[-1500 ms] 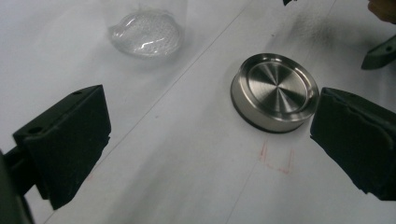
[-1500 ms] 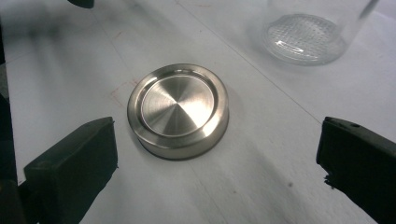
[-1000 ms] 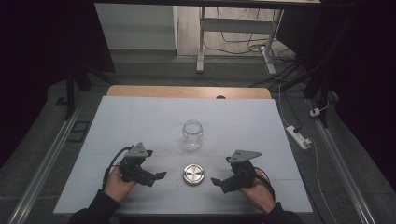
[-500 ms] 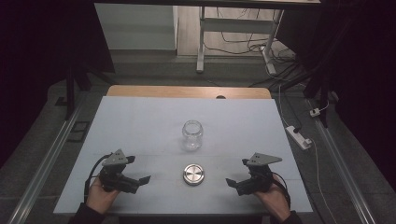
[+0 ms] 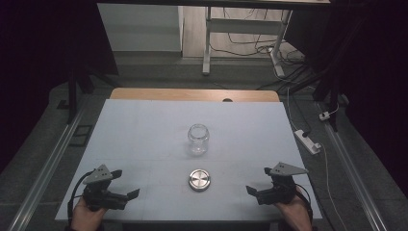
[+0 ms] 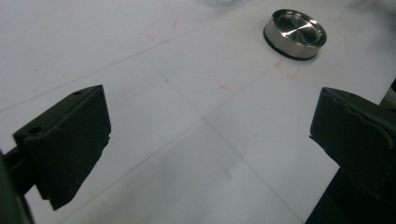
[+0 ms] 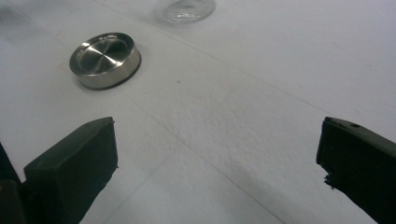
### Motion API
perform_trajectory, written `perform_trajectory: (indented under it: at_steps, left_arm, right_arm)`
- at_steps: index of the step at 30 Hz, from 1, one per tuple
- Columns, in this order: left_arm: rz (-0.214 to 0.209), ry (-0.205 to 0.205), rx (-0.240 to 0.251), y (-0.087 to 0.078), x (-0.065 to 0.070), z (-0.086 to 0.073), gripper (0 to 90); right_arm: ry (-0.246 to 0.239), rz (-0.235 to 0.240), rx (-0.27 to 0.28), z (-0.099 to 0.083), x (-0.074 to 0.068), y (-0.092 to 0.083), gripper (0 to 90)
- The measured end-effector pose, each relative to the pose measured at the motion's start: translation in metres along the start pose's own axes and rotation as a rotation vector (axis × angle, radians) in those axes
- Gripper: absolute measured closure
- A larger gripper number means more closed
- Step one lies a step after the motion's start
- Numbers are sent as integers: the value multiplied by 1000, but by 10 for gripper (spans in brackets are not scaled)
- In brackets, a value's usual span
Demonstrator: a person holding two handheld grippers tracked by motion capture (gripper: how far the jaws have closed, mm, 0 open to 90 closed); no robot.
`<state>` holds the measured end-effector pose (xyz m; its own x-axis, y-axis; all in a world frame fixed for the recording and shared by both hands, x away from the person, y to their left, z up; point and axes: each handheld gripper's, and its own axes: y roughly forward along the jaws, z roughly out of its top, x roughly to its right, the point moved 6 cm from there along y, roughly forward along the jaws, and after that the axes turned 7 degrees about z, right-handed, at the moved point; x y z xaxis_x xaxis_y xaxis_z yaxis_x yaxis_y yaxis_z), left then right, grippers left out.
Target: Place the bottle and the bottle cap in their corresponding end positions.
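A clear glass jar [image 5: 198,138] stands upright without a lid at the middle of the white table [image 5: 144,130]. A round metal lid [image 5: 199,179] lies flat just in front of it, also seen as the lid [image 6: 295,33] and the lid [image 7: 105,59]. My left gripper [image 5: 126,187] rests near the front left corner, open, its jaws wide apart over bare table. My right gripper [image 5: 257,189] sits near the front right corner, open and holding nothing. The jar base [image 7: 187,10] shows at the top of the right gripper view.
A white power strip [image 5: 308,141] lies on the floor right of the table. A desk frame and cables [image 5: 240,38] stand beyond the far edge. Metal rails run along both sides of the table.
Both grippers have drawn apart from the lid, the left toward the front left corner and the right toward the front right corner. Jar and lid have not moved.
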<state>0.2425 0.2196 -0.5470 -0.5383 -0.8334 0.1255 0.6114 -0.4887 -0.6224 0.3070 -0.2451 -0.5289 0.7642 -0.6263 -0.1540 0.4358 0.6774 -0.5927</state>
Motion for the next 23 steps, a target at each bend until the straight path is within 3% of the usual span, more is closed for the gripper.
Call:
perform_trajectory:
  at_steps: [14, 23]
  left_arm:
    - [89, -5, -79, -10, -9, -26, 0]
    - [95, -8, -118, -8, -9, -30, 0]
  right_arm:
    - [62, -64, -16, -24, 8, -27, 0]
    - [69, -78, -26, -27, 8, -30, 0]
